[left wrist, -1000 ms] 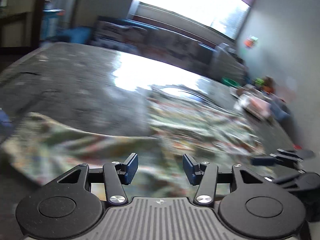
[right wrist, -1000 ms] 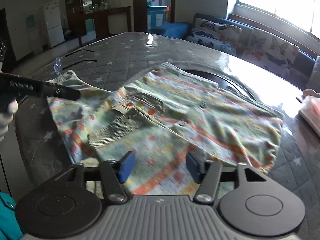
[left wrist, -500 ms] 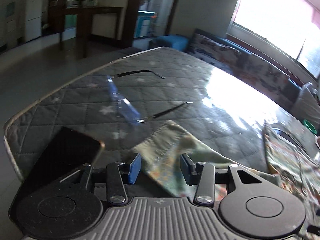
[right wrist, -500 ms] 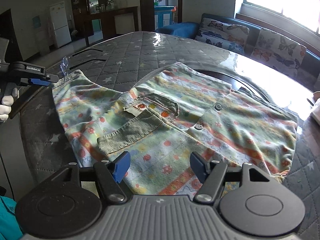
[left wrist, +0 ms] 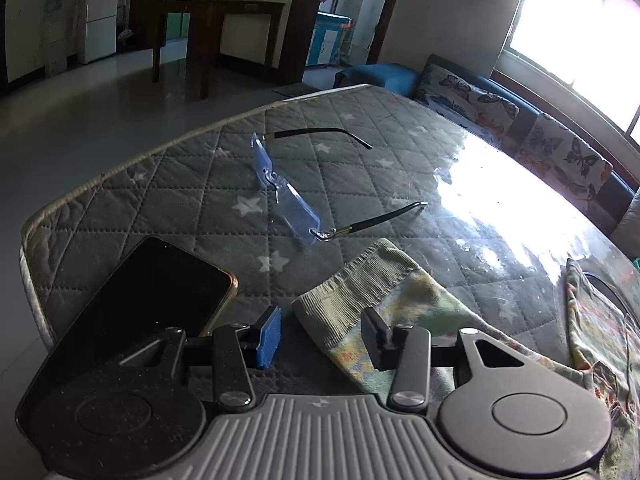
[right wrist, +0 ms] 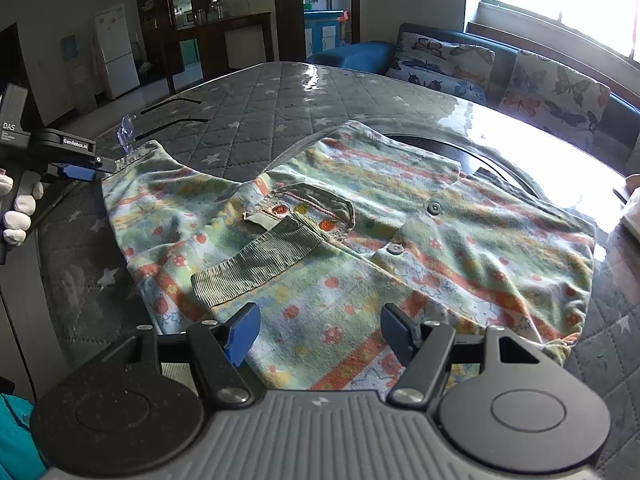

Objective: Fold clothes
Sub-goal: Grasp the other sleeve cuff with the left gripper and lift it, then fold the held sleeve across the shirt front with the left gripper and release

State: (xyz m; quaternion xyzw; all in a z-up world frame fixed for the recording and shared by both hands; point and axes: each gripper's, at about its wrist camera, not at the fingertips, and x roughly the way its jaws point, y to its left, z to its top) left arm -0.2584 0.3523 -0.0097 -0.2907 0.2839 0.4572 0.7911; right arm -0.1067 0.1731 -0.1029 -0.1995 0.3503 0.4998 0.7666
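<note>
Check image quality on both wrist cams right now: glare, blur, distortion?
Left wrist view: sharp, no motion blur; window glare blows out the glossy table cover past the eyeglasses; the phone is dark; fisheye bends the table edge. Right wrist view: sharp; the patterned shirt is evenly lit, a glare patch sits on the table behind it, the window is overexposed, and the room at left is dim.
</note>
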